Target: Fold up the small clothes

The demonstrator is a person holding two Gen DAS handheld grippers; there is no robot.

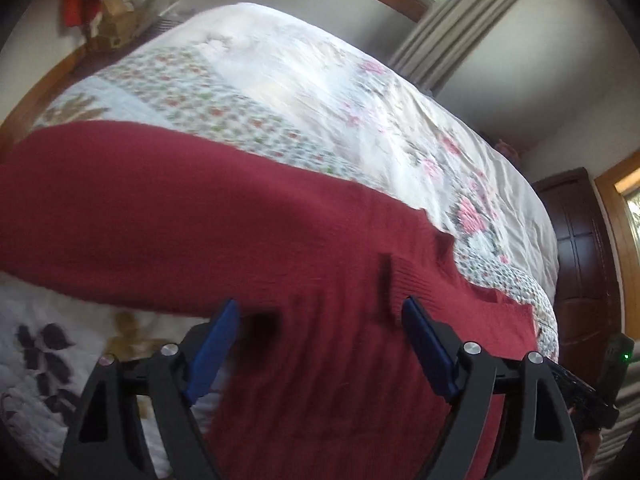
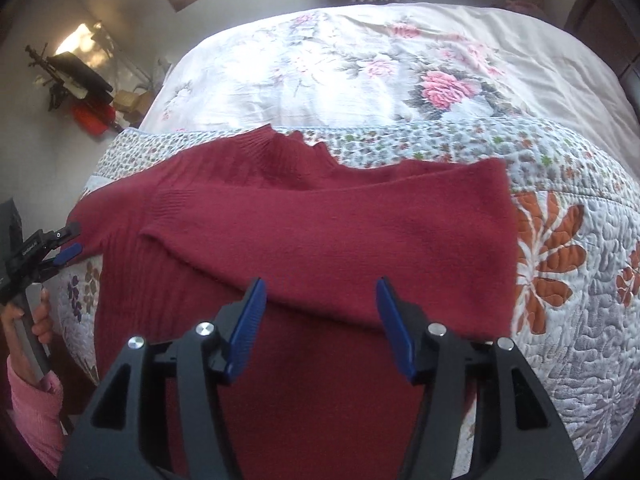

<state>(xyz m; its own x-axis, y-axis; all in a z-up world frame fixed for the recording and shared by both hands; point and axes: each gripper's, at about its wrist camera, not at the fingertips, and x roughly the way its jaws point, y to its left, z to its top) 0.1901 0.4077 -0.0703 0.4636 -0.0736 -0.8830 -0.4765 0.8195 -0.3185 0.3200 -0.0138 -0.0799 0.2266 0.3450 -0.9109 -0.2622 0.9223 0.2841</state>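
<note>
So you've got the big bed with the floral quilted bedspread (image 2: 560,240) taking up nearly everything, and the dark red ribbed knit sweater (image 2: 320,232) lies spread across its near part, one sleeve already crossed over the body, ribbed collar pointing toward the far side of the bed.

What could go wrong, I reckon: that knit is soft and stretchy, so if you pinch only the top layer the sleeve fold slides off and you get a lopsided bundle. The quilt underneath is puffy too, so digging in low could grab bedspread along with the sweater and drag it. The left wrist view is pretty blurry, so placement there is hard to judge.

Your right gripper (image 2: 320,320) hovers over the near part of the sweater, pointed down the bed, blue pads spread wide, gripping nothing. Your left gripper (image 1: 320,336) sits low over the ribbed part, jaws wide apart as well, empty; from the right view it's at the sweater's left edge, with your hand (image 2: 36,316) in a pink sleeve (image 2: 36,408) around the handle
</note>
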